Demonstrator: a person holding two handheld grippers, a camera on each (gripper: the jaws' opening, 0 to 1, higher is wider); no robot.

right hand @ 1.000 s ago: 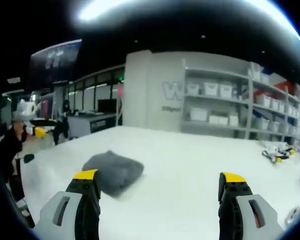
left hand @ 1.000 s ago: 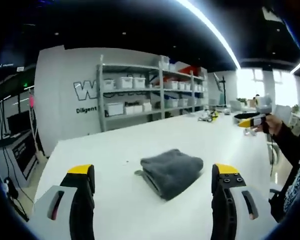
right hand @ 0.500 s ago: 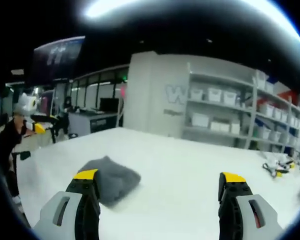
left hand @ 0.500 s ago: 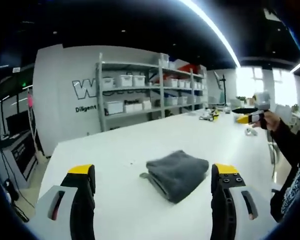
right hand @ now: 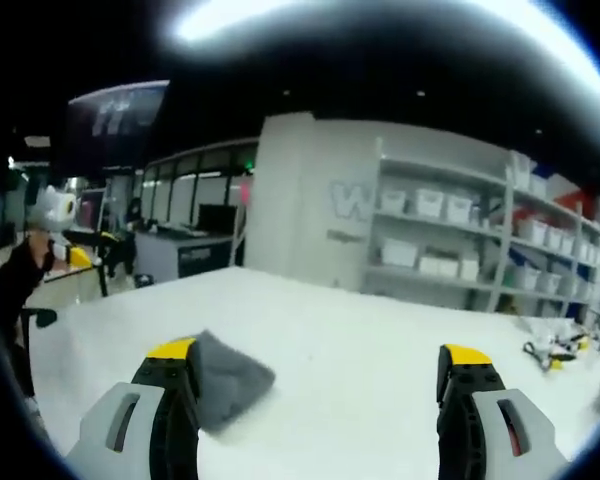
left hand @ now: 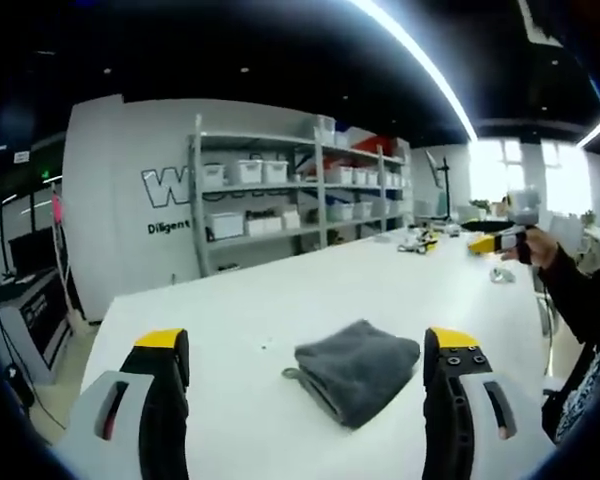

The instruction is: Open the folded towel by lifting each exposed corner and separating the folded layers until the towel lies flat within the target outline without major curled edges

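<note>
Grey folded towel (left hand: 355,368) sits untouched on white table (left hand: 230,310), between left gripper (left hand: 305,375) jaws spread wide, right gripper (right hand: 320,385) likewise wide and clear, likely lining up for a corner.

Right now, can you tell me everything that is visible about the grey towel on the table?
The towel is dark grey and looks like soft, fluffy cloth. It is folded into a thick, compact packet; stacked layers show along its near edge, where a small corner sticks out at the left. It lies flat on the white table, and nothing else touches it. In the left gripper view it sits between the open jaws, closer to the right jaw. In the right gripper view the left jaw partly hides it. No outline is visible around it.
</note>
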